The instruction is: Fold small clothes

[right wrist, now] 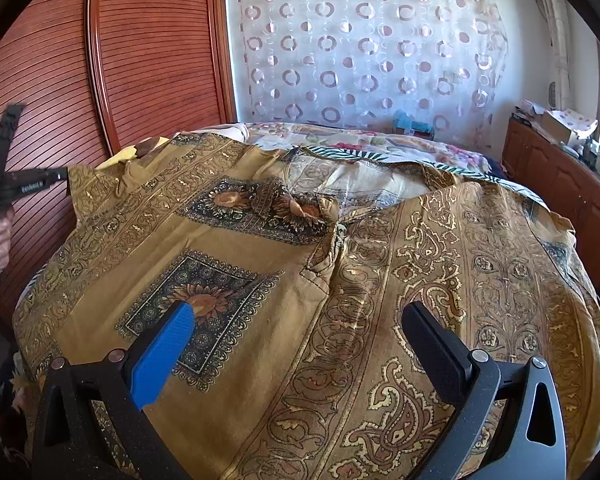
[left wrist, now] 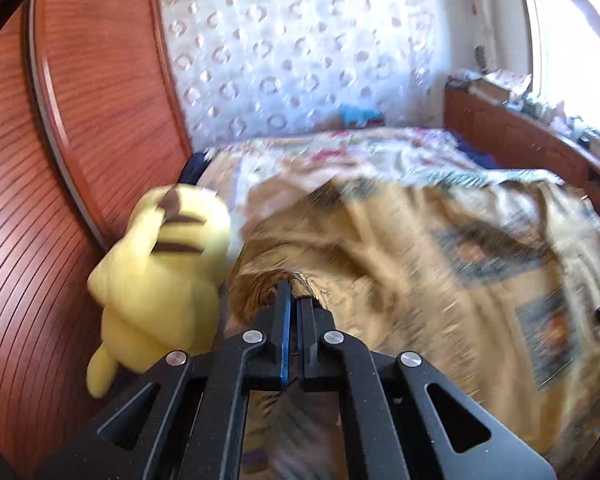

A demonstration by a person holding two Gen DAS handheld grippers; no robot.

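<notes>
A mustard patterned shirt (right wrist: 300, 280) is being spread front-up across the bed (right wrist: 380, 144). Its left edge is being pinched and lifted by the left tool (left wrist: 294, 292), whose jaws are closed on the cloth. The right tool (right wrist: 300, 332) is being held wide open above the shirt, gripping nothing. Judged step: first fold; a matching right-side grasp is being called for next. Lettering on the left tool is too small to be read.
</notes>
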